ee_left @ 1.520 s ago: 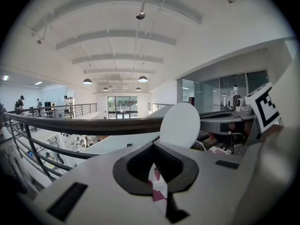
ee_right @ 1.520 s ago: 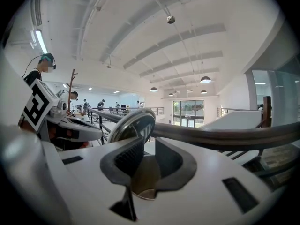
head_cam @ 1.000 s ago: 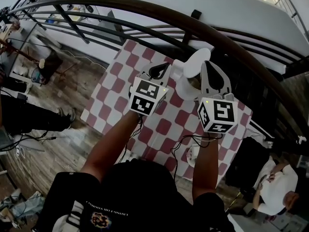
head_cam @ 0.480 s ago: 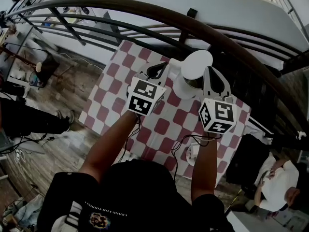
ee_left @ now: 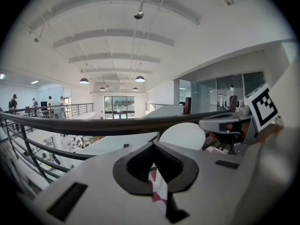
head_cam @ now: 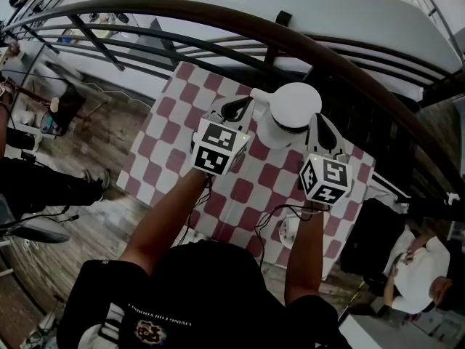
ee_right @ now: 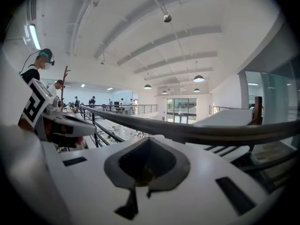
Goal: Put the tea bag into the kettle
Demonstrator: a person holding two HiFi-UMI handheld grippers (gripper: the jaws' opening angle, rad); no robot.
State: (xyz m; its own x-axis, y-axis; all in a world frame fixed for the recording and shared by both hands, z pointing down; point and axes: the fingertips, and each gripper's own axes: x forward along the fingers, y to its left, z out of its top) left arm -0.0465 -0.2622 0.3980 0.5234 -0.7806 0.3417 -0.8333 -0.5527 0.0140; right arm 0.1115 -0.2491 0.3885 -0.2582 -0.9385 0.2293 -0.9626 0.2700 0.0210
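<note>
A white kettle stands at the far side of the red-and-white checked table, and its round lid lies nearly flat on top. My left gripper is just left of the kettle, jaw tips together, with nothing seen between them. My right gripper is shut, its tips at the lid's right edge; whether they pinch the lid I cannot tell. In the right gripper view a small brownish bit shows in the hollow between the jaws. No tea bag is in sight. The lid shows beyond the left jaws.
A dark curved railing runs just beyond the table, with a drop to a lower floor behind it. Cables and a small white cup lie on the near part of the table. A person sits at the lower right.
The kettle lid has come down from tilted open to nearly flat. My right gripper has sunk along with it. The left gripper has stayed where it was.
</note>
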